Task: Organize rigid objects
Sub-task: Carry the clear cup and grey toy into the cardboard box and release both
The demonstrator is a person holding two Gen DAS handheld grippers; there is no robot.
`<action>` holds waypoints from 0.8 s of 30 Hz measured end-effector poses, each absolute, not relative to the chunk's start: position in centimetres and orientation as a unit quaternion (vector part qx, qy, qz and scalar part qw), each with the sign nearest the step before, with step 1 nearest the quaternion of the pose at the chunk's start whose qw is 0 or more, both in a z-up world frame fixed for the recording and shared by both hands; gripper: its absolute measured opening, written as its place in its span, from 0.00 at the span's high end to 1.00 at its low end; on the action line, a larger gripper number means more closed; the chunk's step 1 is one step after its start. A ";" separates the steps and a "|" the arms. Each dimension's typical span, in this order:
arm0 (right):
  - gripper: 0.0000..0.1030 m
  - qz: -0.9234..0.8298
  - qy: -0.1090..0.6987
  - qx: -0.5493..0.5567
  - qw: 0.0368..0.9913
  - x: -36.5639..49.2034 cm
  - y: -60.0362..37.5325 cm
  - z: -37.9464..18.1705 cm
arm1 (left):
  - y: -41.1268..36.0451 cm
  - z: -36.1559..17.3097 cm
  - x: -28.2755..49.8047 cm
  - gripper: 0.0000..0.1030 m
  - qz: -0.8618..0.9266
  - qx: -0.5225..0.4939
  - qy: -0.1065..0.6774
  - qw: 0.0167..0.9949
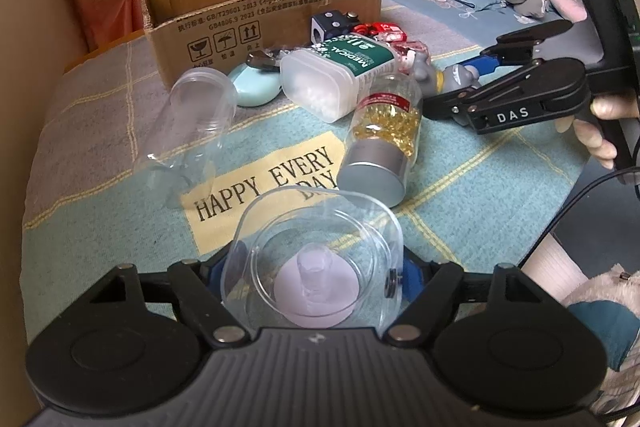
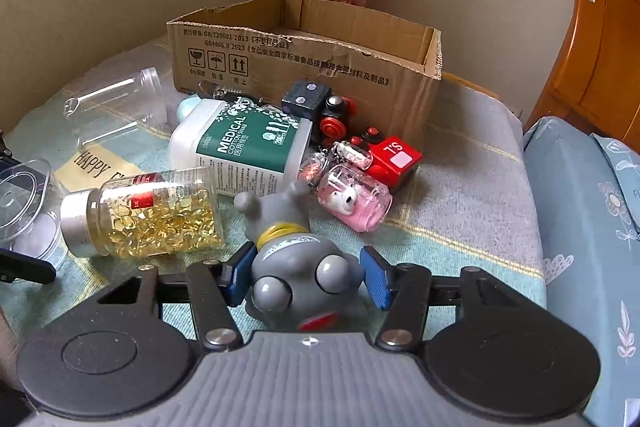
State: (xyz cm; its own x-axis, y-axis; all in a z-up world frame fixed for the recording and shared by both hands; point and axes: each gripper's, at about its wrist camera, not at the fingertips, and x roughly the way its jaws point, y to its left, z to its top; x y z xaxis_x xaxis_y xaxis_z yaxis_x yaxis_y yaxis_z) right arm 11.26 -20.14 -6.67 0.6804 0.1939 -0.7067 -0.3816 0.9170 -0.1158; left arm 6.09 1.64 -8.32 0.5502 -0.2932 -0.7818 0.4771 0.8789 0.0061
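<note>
My left gripper point(image 1: 314, 275) is shut on a clear plastic cup point(image 1: 316, 251) with a lilac stopper inside; its blue pads point(image 1: 412, 279) press on the cup's sides. The same cup shows at the left edge of the right wrist view point(image 2: 24, 195). My right gripper point(image 2: 308, 273) is shut on a grey rubber toy figure point(image 2: 304, 279) with bulging eyes, held by the head. In the left wrist view that gripper point(image 1: 464, 79) reaches in from the right onto the toy point(image 1: 456, 75). An open cardboard box point(image 2: 304, 55) stands behind the pile.
On the checked blanket lie a capsule bottle point(image 2: 152, 215), a cotton-swab tub point(image 2: 244, 147), a clear jar point(image 2: 116, 107), a black toy train point(image 2: 320, 107), a red toy block point(image 2: 394, 159) and a pink bottle charm point(image 2: 356, 203). A blue pillow point(image 2: 592, 227) lies right.
</note>
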 end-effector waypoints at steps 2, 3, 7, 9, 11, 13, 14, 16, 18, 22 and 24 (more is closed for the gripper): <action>0.41 0.157 0.368 -0.132 0.907 11.2 -20.2 -6.6 | 1.6 -8.2 6.1 0.25 -0.223 0.110 0.422 0.872; 0.41 0.158 0.368 -0.134 0.907 11.1 -20.3 -6.5 | 1.6 -8.1 6.1 0.25 -0.224 0.112 0.423 0.871; 0.41 0.160 0.365 -0.141 0.906 10.7 -20.4 -5.9 | 1.7 -7.4 6.0 0.25 -0.226 0.119 0.419 0.871; 0.41 0.161 0.362 -0.144 0.907 10.5 -20.5 -5.5 | 1.8 -6.9 6.0 0.25 -0.226 0.119 0.418 0.872; 0.42 0.164 0.360 -0.146 0.907 10.4 -20.6 -5.0 | 1.9 -6.4 6.1 0.25 -0.226 0.117 0.420 0.871; 0.41 0.166 0.356 -0.149 0.908 10.3 -20.7 -4.4 | 2.1 -5.9 6.4 0.25 -0.225 0.113 0.422 0.871; 0.41 0.168 0.353 -0.151 0.908 10.2 -20.8 -4.1 | 2.1 -5.6 6.7 0.25 -0.225 0.111 0.423 0.871; 0.41 0.172 0.348 -0.152 0.909 10.3 -20.9 -3.4 | 2.3 -4.9 7.2 0.25 -0.223 0.105 0.427 0.870; 0.41 0.178 0.345 -0.147 0.910 10.4 -21.1 -2.7 | 2.3 -4.1 7.9 0.25 -0.220 0.102 0.430 0.870; 0.41 0.193 0.335 -0.136 0.912 11.1 -21.2 -1.1 | 2.2 -2.1 9.8 0.25 -0.214 0.103 0.423 0.875; 0.41 0.200 0.329 -0.134 0.913 11.7 -21.1 -0.3 | 2.1 -0.9 10.9 0.25 -0.213 0.104 0.412 0.880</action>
State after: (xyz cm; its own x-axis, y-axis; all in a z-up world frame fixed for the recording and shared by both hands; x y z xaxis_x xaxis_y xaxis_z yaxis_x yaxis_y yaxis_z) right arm 11.69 -21.10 -0.26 0.7034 0.2775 -0.6544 -0.4541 0.8837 -0.1134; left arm 10.91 2.11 -0.87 0.5697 -0.2895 -0.7692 0.4603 0.8877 0.0068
